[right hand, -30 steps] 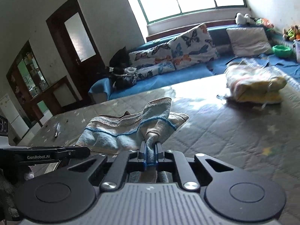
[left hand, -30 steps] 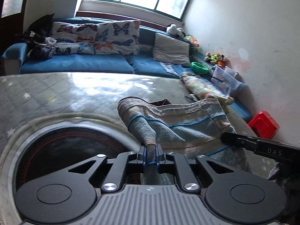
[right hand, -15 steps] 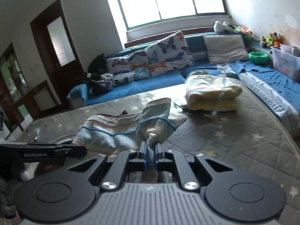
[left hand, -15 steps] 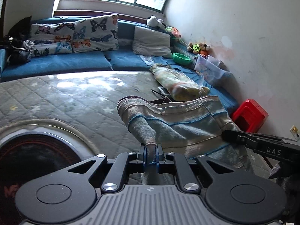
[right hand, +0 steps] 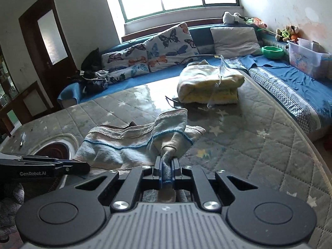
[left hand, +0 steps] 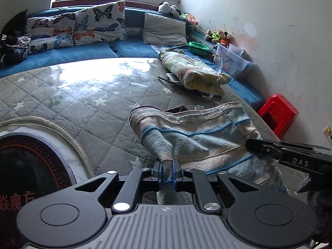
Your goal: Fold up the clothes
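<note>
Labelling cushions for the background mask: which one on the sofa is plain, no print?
The grey cushion at the sofa's corner, below the plush toy. The cushions to its left, toward the door, all carry butterfly prints.

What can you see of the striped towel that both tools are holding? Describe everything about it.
The striped towel looks like worn terry cloth, pale blue and beige with thin blue lines. The left tool and right tool each pinch a bunched corner. It hangs slack between them, its far edge draped over the quilted grey mat.
</note>
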### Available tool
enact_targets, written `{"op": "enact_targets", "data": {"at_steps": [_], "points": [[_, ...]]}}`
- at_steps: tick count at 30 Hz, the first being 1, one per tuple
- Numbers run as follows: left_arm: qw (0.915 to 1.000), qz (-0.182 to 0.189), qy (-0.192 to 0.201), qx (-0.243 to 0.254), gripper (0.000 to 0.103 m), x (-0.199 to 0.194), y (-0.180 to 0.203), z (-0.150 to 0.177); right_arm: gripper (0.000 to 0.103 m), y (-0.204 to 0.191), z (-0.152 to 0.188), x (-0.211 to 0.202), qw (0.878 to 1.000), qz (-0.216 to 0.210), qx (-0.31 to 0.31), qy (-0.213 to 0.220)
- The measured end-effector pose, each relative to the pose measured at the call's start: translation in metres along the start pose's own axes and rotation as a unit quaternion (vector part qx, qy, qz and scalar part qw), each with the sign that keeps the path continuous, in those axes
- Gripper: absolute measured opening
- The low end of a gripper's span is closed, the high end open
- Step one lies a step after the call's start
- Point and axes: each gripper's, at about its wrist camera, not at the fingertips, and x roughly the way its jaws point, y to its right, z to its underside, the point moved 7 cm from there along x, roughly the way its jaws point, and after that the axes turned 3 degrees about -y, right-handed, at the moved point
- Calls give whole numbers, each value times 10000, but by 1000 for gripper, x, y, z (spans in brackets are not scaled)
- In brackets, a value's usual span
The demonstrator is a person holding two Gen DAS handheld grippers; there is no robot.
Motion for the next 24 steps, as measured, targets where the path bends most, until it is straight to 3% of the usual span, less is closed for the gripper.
{"op": "enact_targets", "data": {"at_steps": [13, 20, 24], "points": [[9997, -211, -24, 130, 20, 3, 2, 1, 13, 10, 6, 11, 9997, 209, 41, -132], [9990, -353, -5, 260, 44, -4, 3, 8, 17, 10, 7, 0, 9996, 256, -43, -91], [9983, -366, 25, 453, 50, -10, 10, 16, 24, 2, 12, -7, 9997, 191, -169, -68]]}}
